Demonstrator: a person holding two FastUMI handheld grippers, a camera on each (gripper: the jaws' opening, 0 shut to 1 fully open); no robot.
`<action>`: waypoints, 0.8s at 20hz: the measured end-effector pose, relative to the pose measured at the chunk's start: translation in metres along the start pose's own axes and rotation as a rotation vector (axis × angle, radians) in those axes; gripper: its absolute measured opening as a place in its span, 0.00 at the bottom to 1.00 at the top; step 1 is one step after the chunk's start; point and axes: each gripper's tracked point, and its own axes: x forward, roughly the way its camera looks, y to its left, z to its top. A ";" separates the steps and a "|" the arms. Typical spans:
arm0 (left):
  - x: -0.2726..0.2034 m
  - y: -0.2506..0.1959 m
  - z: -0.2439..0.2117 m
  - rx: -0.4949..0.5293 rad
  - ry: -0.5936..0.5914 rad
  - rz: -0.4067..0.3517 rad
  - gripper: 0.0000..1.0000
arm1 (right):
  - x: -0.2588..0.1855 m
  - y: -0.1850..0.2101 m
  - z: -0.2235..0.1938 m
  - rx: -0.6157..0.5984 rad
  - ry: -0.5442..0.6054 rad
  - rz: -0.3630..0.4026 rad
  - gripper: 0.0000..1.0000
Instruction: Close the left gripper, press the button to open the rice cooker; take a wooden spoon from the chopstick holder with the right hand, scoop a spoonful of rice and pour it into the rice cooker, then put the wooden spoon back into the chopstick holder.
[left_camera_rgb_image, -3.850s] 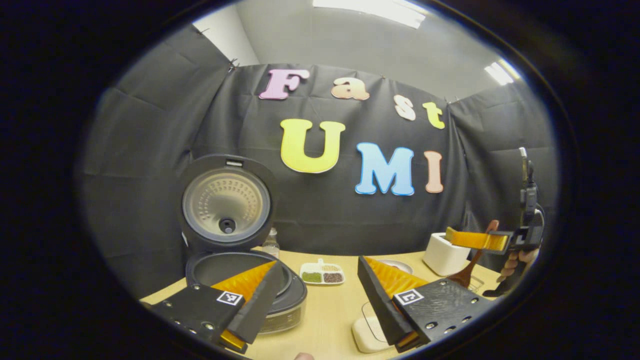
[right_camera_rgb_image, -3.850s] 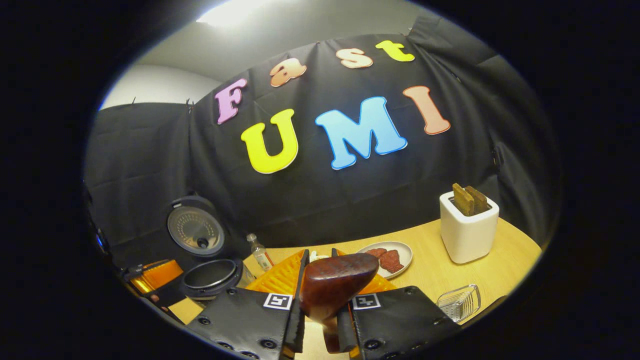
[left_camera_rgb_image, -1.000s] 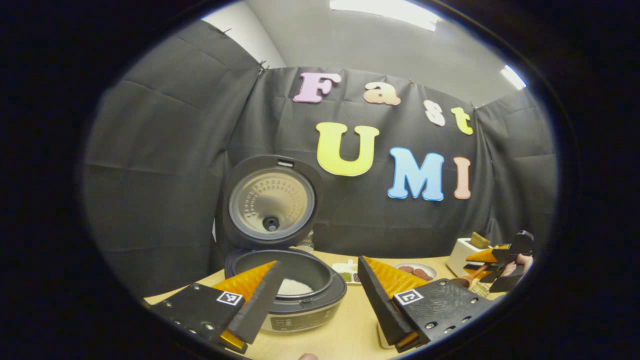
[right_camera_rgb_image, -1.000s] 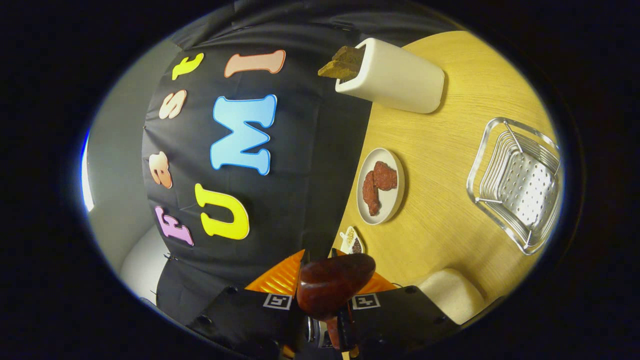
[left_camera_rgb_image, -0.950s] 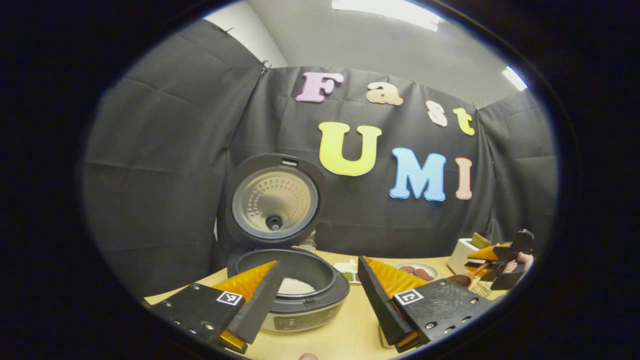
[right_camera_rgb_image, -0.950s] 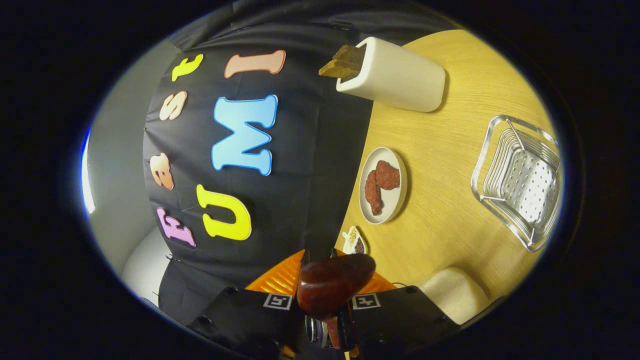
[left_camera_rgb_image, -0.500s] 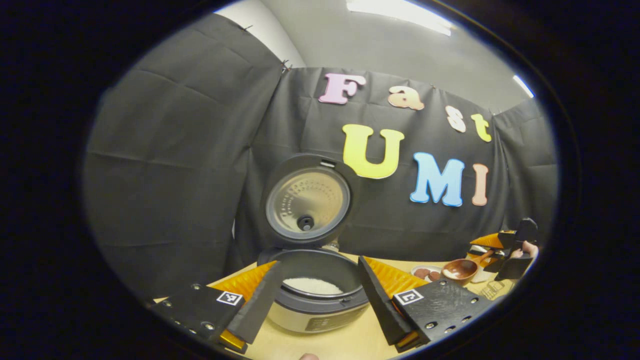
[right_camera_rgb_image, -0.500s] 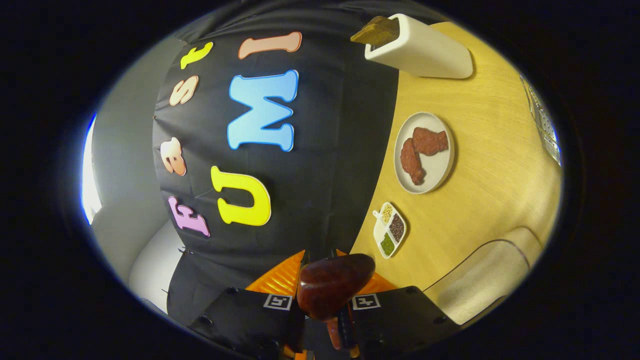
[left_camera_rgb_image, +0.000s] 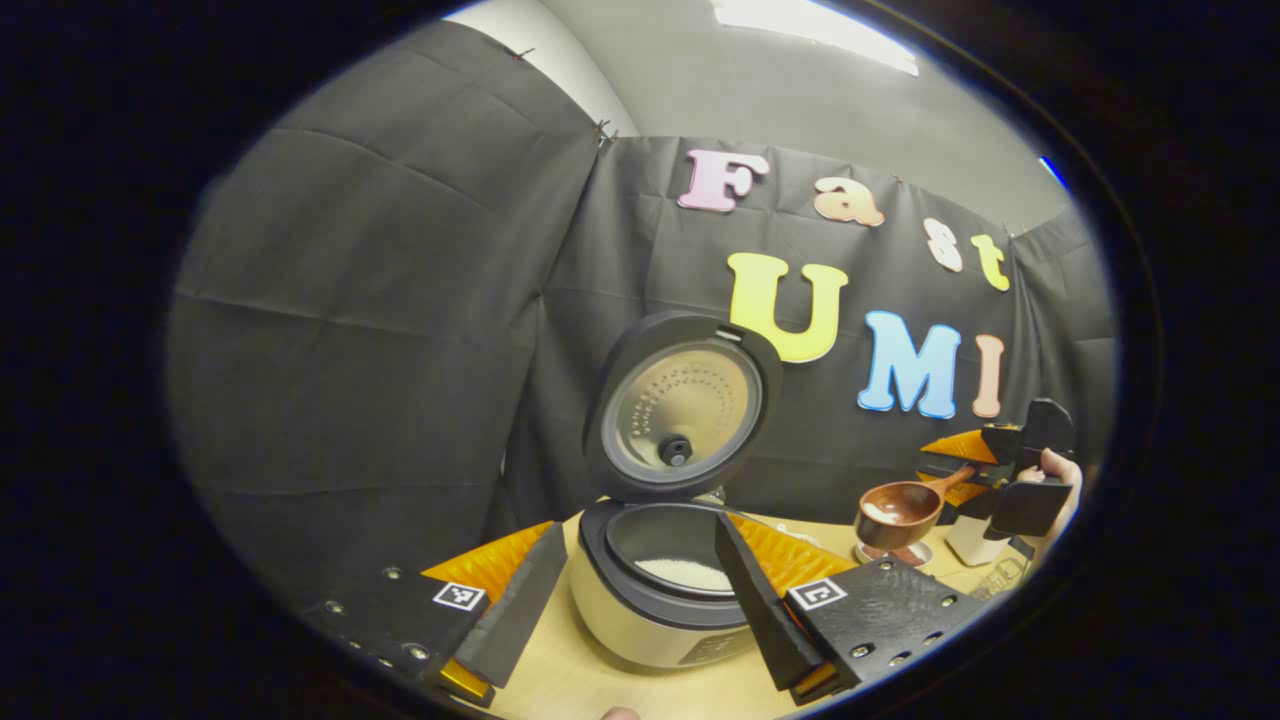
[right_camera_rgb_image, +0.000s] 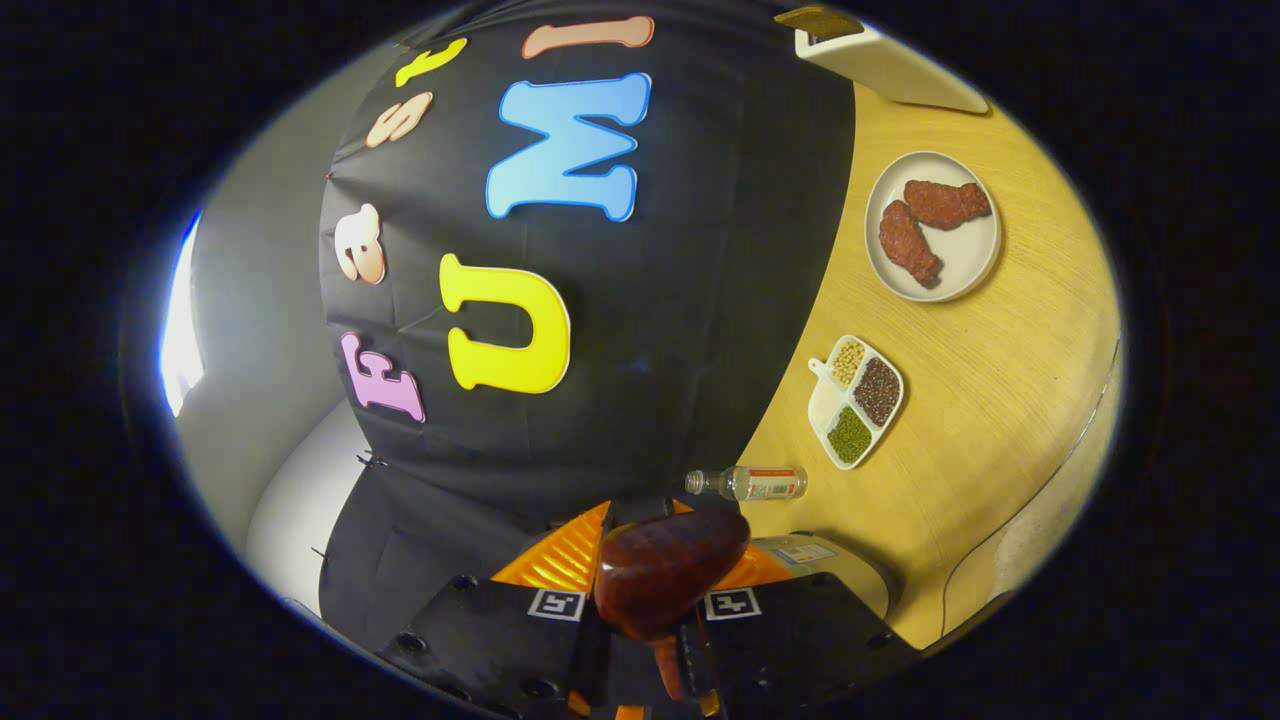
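Note:
The rice cooker (left_camera_rgb_image: 650, 600) stands open on the table, lid (left_camera_rgb_image: 685, 405) upright, white rice (left_camera_rgb_image: 685, 572) in its pot. My left gripper (left_camera_rgb_image: 635, 590) is open, its fingers on either side of the cooker in the left gripper view, apart from it. At the right of that view my right gripper (left_camera_rgb_image: 965, 468) hangs above the table, shut on the handle of the wooden spoon (left_camera_rgb_image: 893, 510); a little white rice shows in the bowl. In the right gripper view, rolled sideways, the spoon's bowl (right_camera_rgb_image: 670, 570) juts from my right gripper (right_camera_rgb_image: 640, 520), above the cooker's edge (right_camera_rgb_image: 835, 562).
On the wooden table (right_camera_rgb_image: 1000, 380) lie a plate of red meat (right_camera_rgb_image: 932, 225), a divided dish of beans (right_camera_rgb_image: 855, 400) and a small bottle (right_camera_rgb_image: 750, 483). The white chopstick holder (right_camera_rgb_image: 885, 55) stands at the far end. A hand (left_camera_rgb_image: 1060, 475) holds the right gripper.
The right gripper has carried the spoon, now holding rice, up and left toward the cooker. The left view has swung so the cooker sits between its fingers. The bottle has come into the right view.

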 end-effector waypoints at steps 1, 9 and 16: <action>0.000 0.004 0.001 -0.007 -0.004 0.003 0.92 | 0.008 0.003 -0.009 -0.018 0.010 -0.004 0.28; 0.006 0.031 -0.002 -0.019 -0.001 0.028 0.92 | 0.062 0.029 -0.077 -0.318 0.066 -0.020 0.25; 0.008 0.041 -0.005 -0.023 -0.003 0.032 0.94 | 0.091 0.043 -0.111 -0.770 0.046 -0.017 0.29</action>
